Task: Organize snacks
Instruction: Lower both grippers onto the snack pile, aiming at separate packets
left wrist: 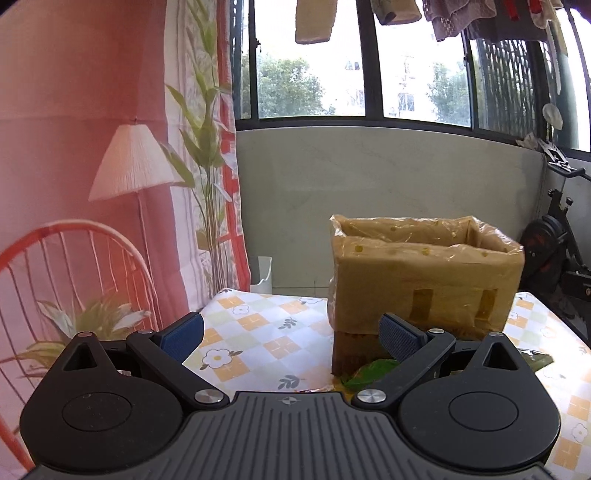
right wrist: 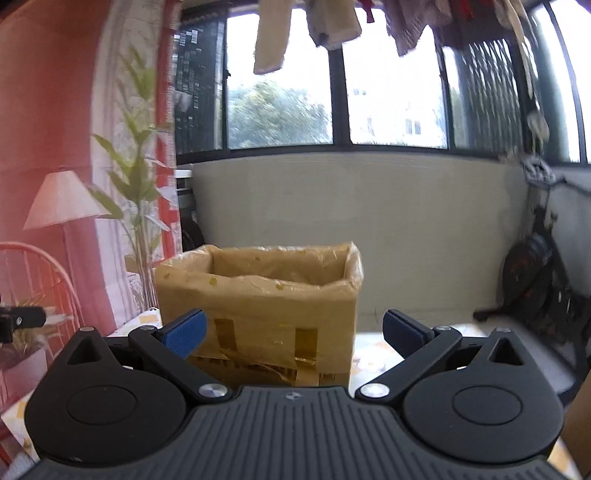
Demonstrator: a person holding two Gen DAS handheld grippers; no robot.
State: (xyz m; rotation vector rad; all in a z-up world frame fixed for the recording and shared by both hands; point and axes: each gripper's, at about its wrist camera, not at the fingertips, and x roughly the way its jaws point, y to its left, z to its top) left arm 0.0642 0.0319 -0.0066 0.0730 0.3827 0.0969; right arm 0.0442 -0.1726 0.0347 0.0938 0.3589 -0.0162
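Left wrist view: the left gripper (left wrist: 291,334) has its jaws spread, holding nothing, above the table (left wrist: 258,332); a green snack packet (left wrist: 365,373) lies at 5 o'clock beside the plastic-lined cardboard box (left wrist: 424,280) at 1 o'clock. The right gripper (right wrist: 293,332) is likewise released and empty, facing the box (right wrist: 258,306). Sorting looks barely begun; the box interior is hidden.

Checked tablecloth (left wrist: 258,332), exercise bike (left wrist: 557,240), hanging laundry (left wrist: 314,22), printed backdrop (left wrist: 74,110)

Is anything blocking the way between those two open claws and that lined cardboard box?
Nothing visible does. The left gripper and right gripper both face the cardboard box with open fingers and only tablecloth between.
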